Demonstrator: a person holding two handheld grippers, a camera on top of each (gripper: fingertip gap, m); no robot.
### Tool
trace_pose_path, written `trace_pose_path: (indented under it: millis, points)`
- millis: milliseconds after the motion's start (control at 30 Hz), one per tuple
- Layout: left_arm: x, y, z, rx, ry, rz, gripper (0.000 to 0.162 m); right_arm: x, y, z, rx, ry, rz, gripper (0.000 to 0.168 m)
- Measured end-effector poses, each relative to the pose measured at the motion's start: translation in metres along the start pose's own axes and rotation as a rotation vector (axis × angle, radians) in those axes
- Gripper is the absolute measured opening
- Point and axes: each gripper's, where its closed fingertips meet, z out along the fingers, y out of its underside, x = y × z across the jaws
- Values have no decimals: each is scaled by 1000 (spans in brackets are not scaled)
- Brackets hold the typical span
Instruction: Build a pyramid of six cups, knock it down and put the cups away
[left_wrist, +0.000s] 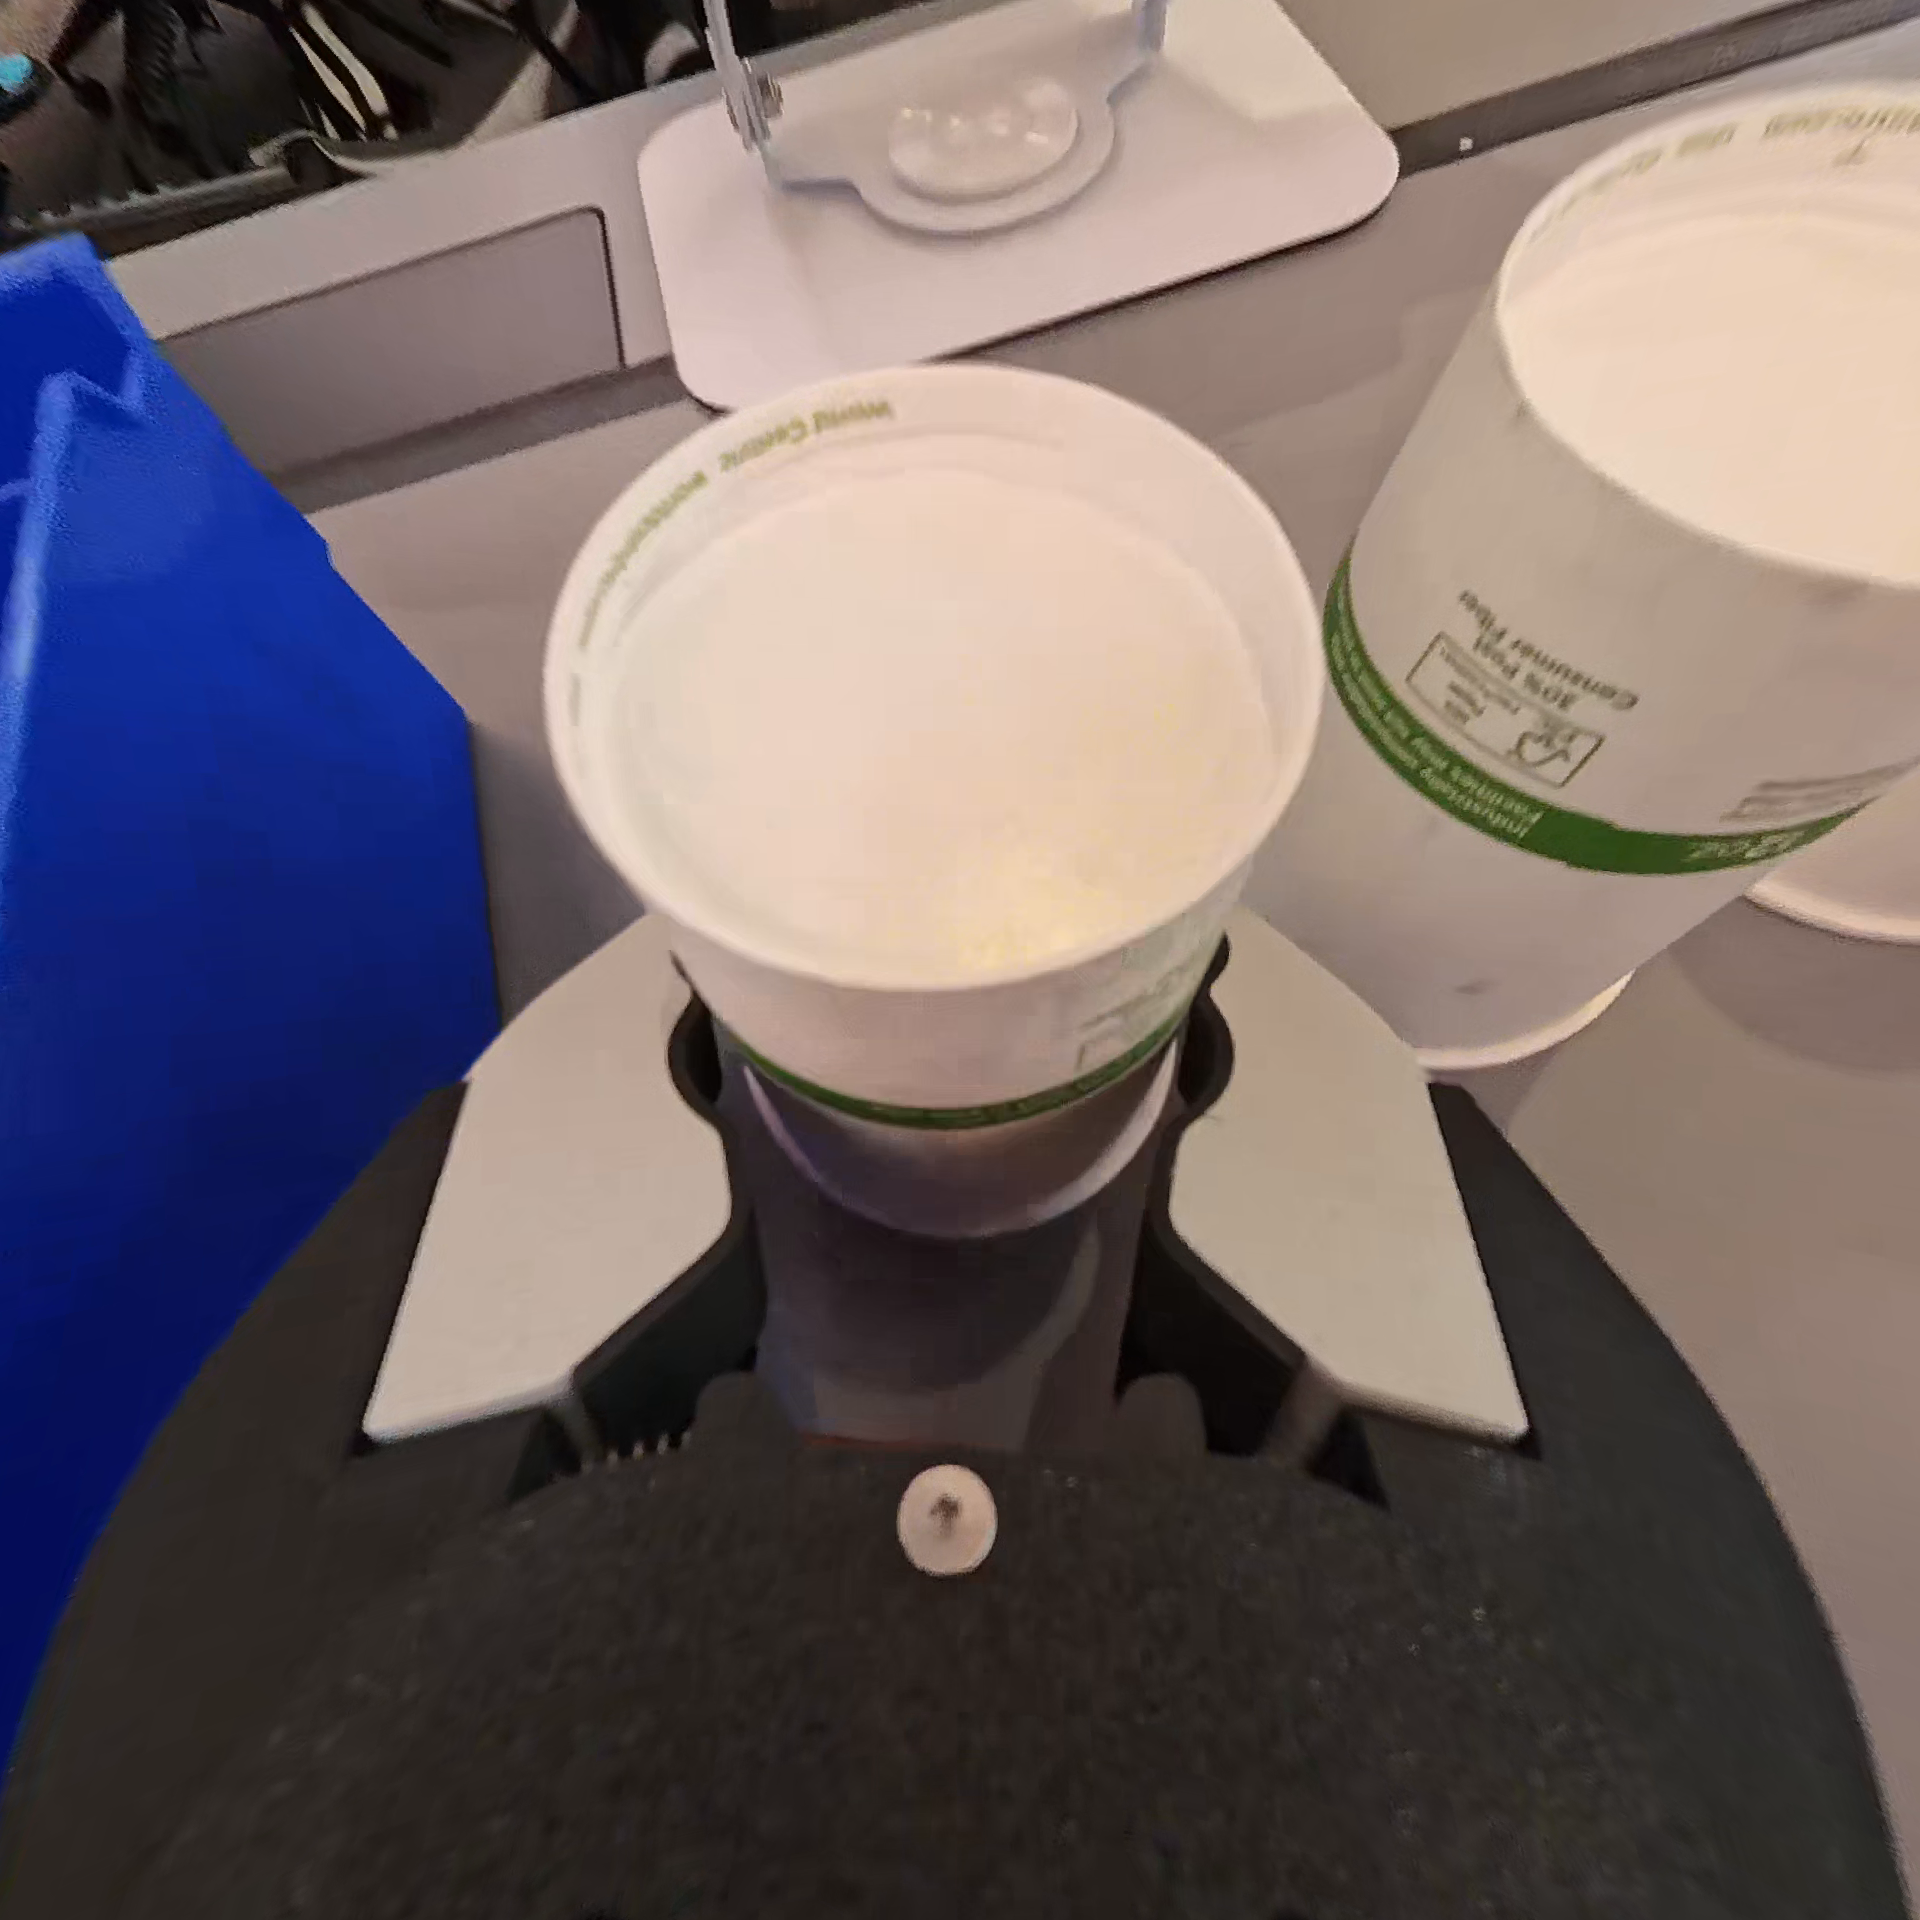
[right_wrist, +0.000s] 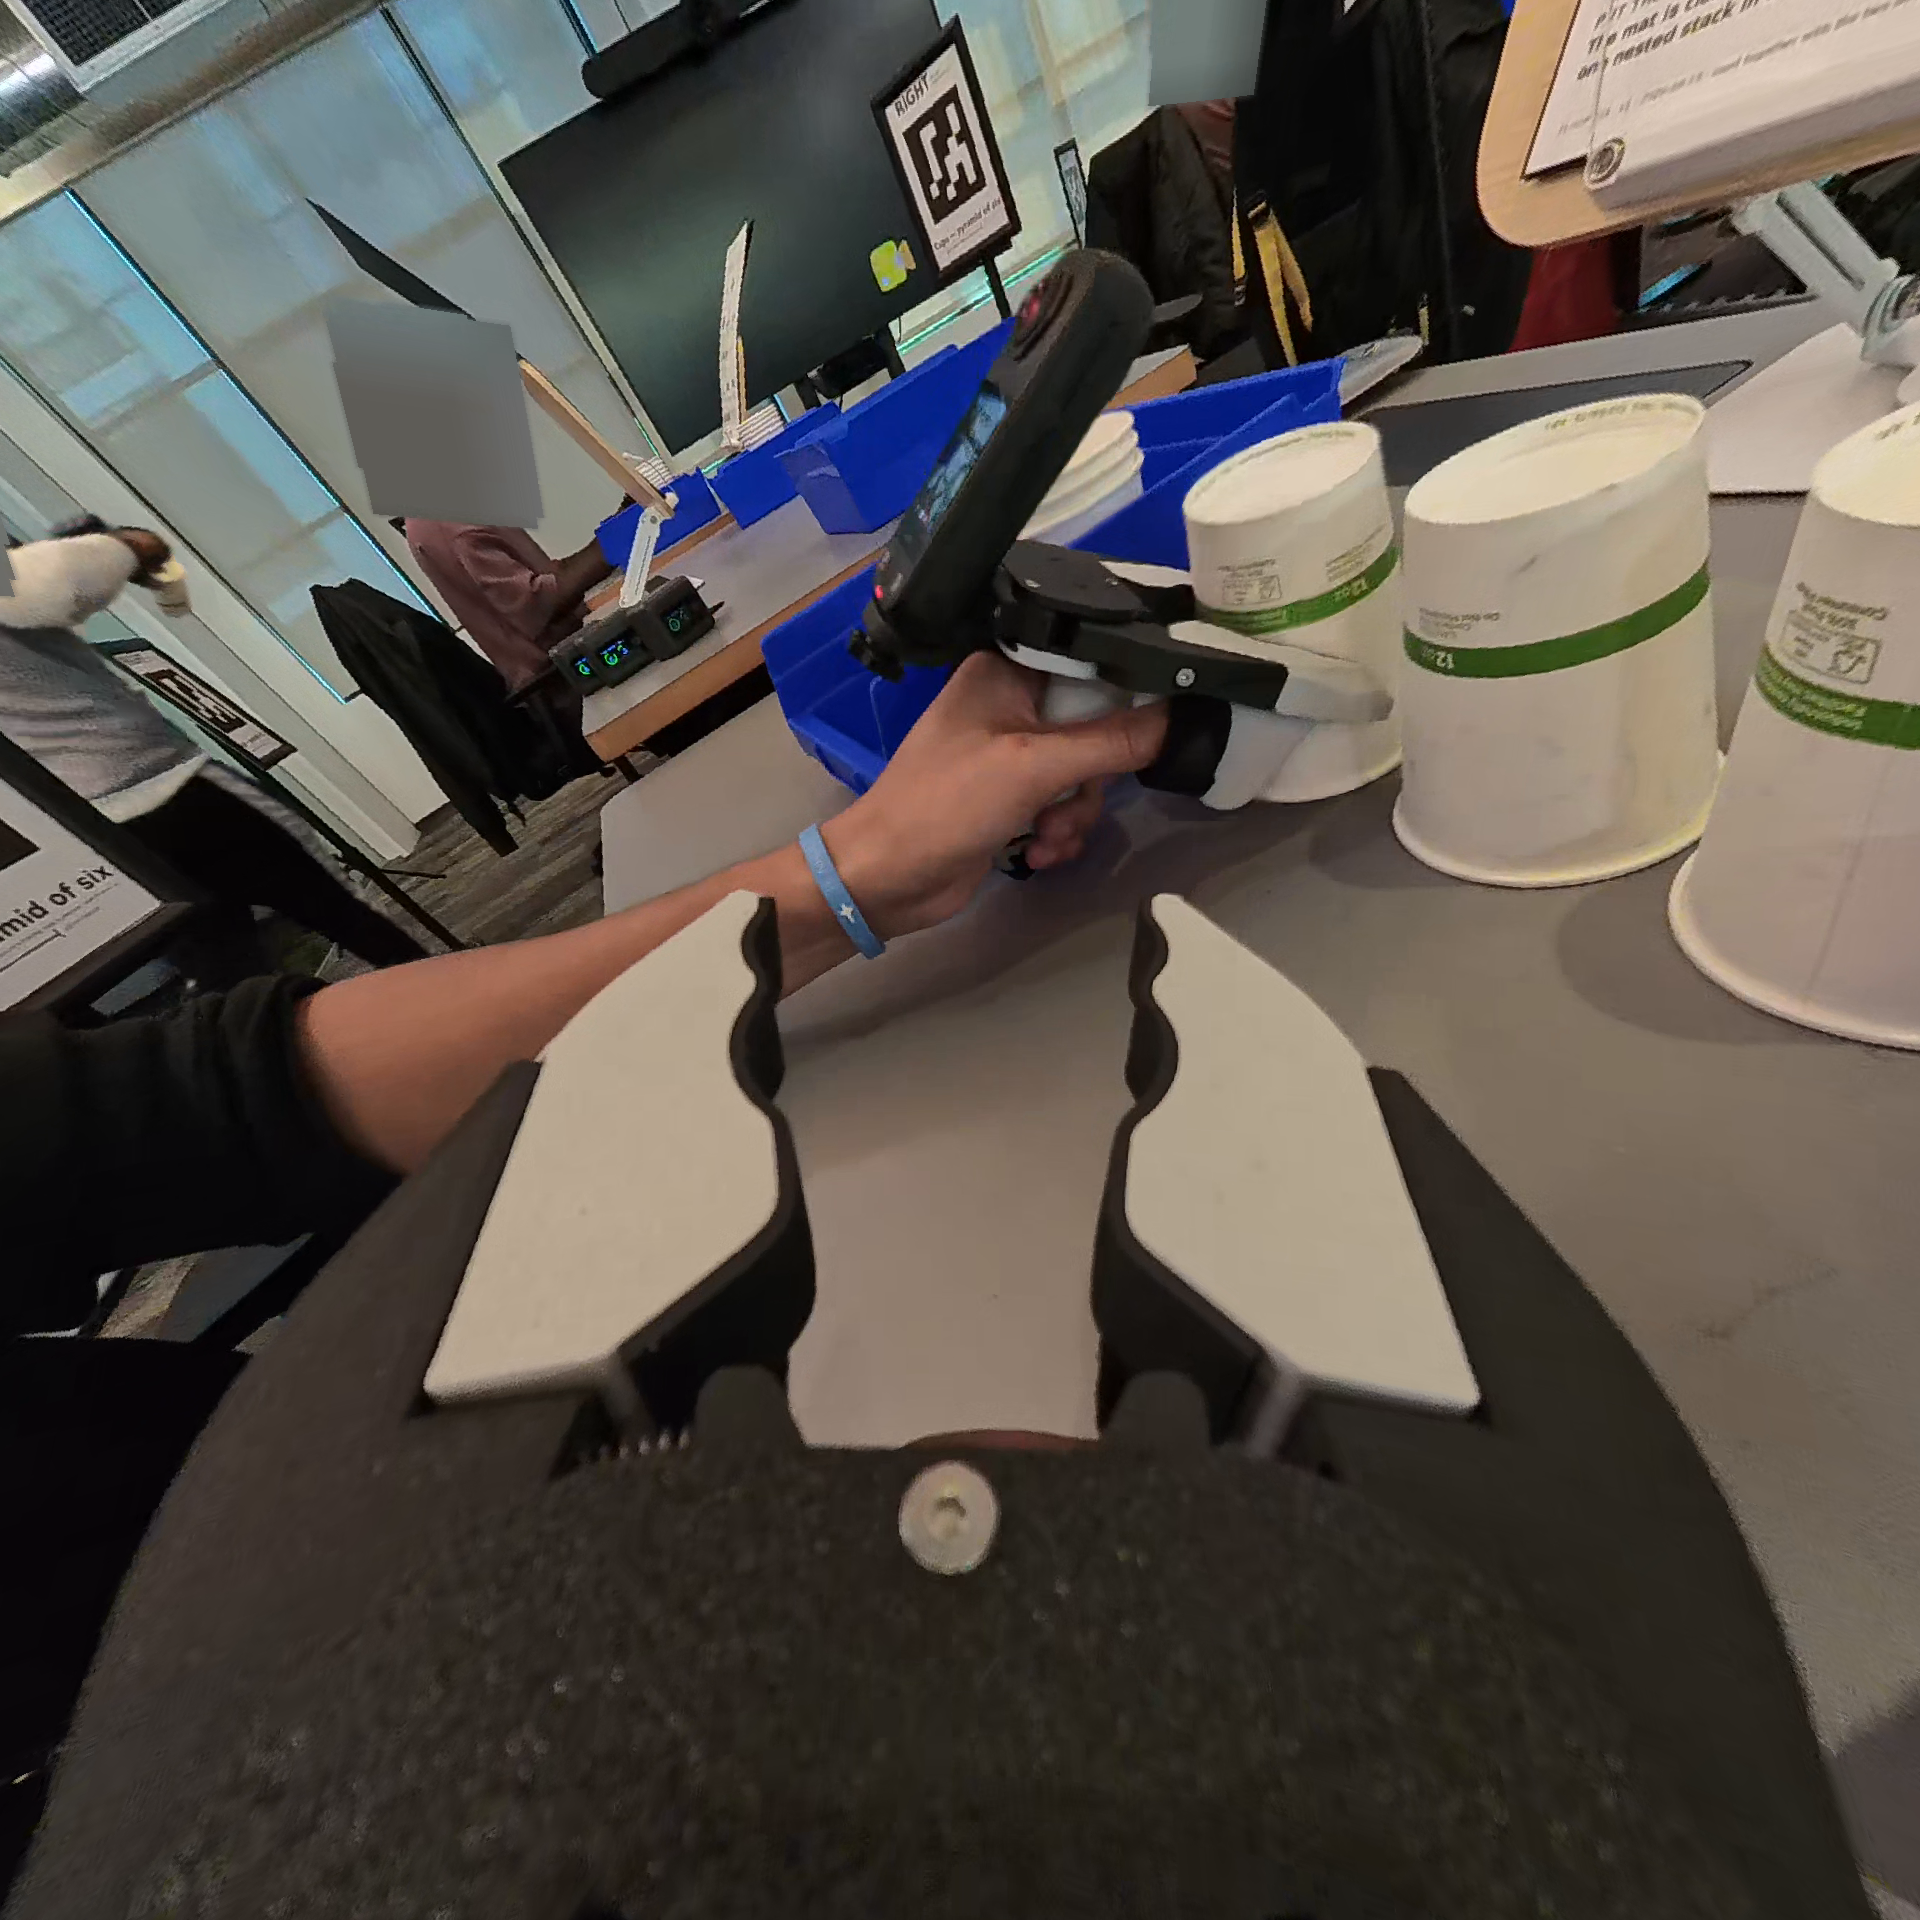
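Observation:
My left gripper (left_wrist: 945, 997) is shut on an upside-down white paper cup with a green band (left_wrist: 925, 727). The right wrist view shows that gripper (right_wrist: 1340, 675), held by a hand, gripping the leftmost cup (right_wrist: 1299, 540) of a row of three upside-down cups on the grey table (right_wrist: 1351, 1091). The middle cup (right_wrist: 1558, 675) also shows in the left wrist view (left_wrist: 1621, 623). The right cup (right_wrist: 1829, 779) stands beside it. My right gripper (right_wrist: 951, 935) is open and empty, low over the table in front of the row.
A blue bin (left_wrist: 187, 831) stands just left of the held cup; the right wrist view (right_wrist: 831, 707) shows white cups nested in it (right_wrist: 1091, 468). A white stand base (left_wrist: 1018, 187) lies at the table's back. People and other tables are in the background.

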Motion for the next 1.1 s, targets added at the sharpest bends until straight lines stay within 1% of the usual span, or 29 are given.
trace_pose_path:
  millis: [267, 433, 500, 567, 633, 700, 767, 800, 867, 933, 967, 1033, 1100]
  points:
    - [4, 4, 3, -12, 68, -71, 88, -1, 4, 2, -20, -9, 7, 63]
    - [1, 5, 2, -15, 51, -81, 89, -1, 6, 2, -29, -14, 19, 63]
    - [2, 4, -5, -6, 58, -90, 91, -1, 5, 2, -27, -15, 18, 63]
    - [6, 1, -19, 8, 74, -85, 93, 0, 5, 1, -29, -12, 13, 63]
    - [12, -2, -41, 21, 79, -39, 94, 3, 5, 0, -31, 0, 4, 63]
    - [18, -6, -71, 48, 75, 22, 95, 7, 4, -2, -33, 27, -12, 63]
    - [33, -4, -105, 68, 134, 57, 94, 14, 4, -5, -38, 70, -38, 63]
    - [44, 0, -122, 72, 199, 58, 93, 17, 4, -7, -42, 96, -55, 63]
    - [69, 16, -151, 60, 360, 36, 84, 22, 6, -10, -50, 147, -97, 63]
    - [91, 39, -172, 29, 510, 3, 80, 26, 10, -12, -67, 193, -144, 62]
    - [99, 53, -178, 14, 565, -9, 74, 26, 13, -13, -75, 210, -166, 62]
    - [111, 83, -184, -8, 619, -10, 74, 25, 21, -13, -93, 228, -200, 61]
    - [118, 105, -187, -25, 652, 13, 70, 22, 29, -11, -115, 231, -219, 60]
